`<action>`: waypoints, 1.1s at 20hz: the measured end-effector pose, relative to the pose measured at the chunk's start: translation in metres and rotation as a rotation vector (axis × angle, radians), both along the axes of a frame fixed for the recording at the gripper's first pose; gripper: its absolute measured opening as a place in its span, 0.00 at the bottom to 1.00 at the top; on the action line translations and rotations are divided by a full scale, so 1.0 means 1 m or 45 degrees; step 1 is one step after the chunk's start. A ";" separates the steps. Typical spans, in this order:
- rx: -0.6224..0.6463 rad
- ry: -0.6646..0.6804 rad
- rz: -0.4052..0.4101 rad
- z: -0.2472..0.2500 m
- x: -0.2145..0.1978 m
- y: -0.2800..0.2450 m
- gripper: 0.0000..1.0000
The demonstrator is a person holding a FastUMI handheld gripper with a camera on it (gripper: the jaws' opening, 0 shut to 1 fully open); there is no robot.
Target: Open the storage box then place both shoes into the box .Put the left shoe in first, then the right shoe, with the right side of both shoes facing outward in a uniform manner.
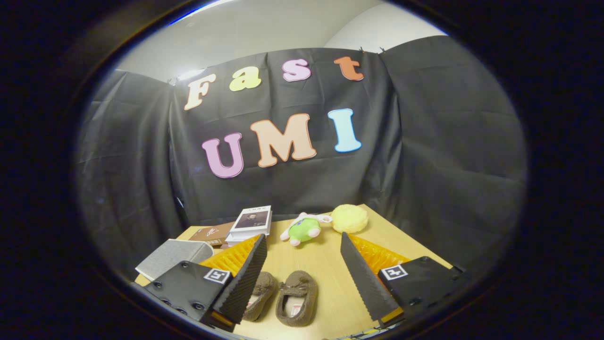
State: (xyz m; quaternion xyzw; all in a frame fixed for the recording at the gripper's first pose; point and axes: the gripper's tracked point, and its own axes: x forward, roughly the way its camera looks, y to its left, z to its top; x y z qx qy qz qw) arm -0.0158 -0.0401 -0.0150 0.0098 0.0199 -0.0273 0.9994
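Tongs (302,245): I held them spread apart, gripping nothing.
Shoes (283,296): pair lay side by side on the table (330,264), between the fingers.
Storage box (172,257): grey, beside the left finger.

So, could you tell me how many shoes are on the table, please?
2: both lie side by side between the open gripper fingers, one shoe in the middle, the other shoe partly behind the left finger.

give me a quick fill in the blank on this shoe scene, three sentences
1. The two brown shoes lie side by side on the table between the gripper's ____ fingers.
2. The green plush toy lies beside a round ____ object.
3. The grey storage box has its lid ____.

Missing words: open; yellow; closed
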 end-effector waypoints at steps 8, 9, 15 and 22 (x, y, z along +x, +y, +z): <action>0.173 0.078 0.085 -0.014 0.007 0.034 1.00; 0.201 0.096 0.105 -0.019 0.009 0.041 1.00; 0.478 0.232 0.207 -0.049 0.022 0.088 1.00; 0.729 0.462 0.281 -0.106 0.027 0.137 1.00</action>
